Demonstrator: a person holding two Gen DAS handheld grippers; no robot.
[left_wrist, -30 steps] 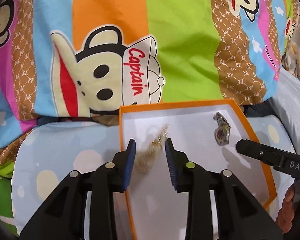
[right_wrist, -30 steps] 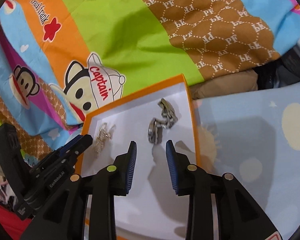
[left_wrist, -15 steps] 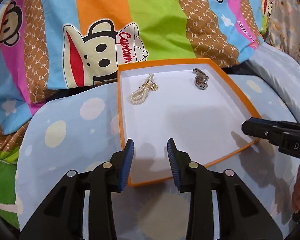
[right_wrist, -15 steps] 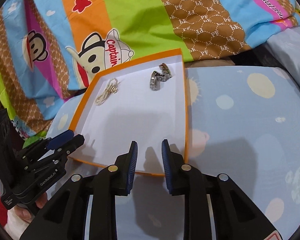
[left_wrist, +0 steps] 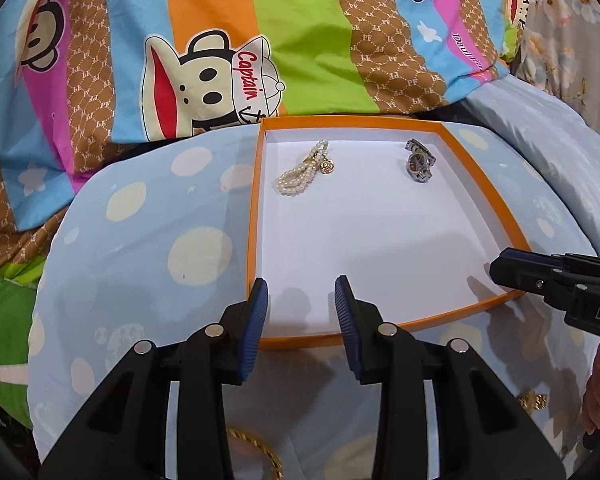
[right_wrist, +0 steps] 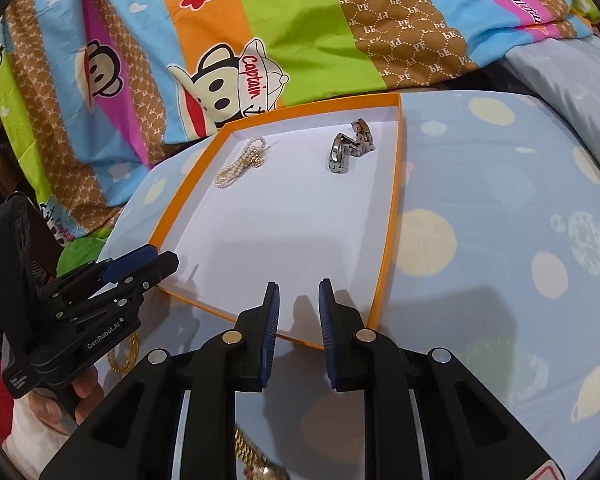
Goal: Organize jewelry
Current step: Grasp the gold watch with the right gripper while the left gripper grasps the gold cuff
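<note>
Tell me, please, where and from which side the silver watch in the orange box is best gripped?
Probably the silver watch by its raised band loop, from above: it stands folded on the orange box floor, clear of the pearl bracelet, so jaws can straddle the links.

Bright, even indoor light, sharp focus throughout, soft tongs shadows on the white box floor, fisheye bending with dark vignette corners from ten to two o'clock.

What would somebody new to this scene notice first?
Probably the orange-rimmed tray with its white floor, resting on a pale blue spotted cushion. At its far end lie a pearl bracelet on the left and a silver watch on the right. Behind it spreads a loud striped bedsheet printed with a cartoon monkey.
</note>
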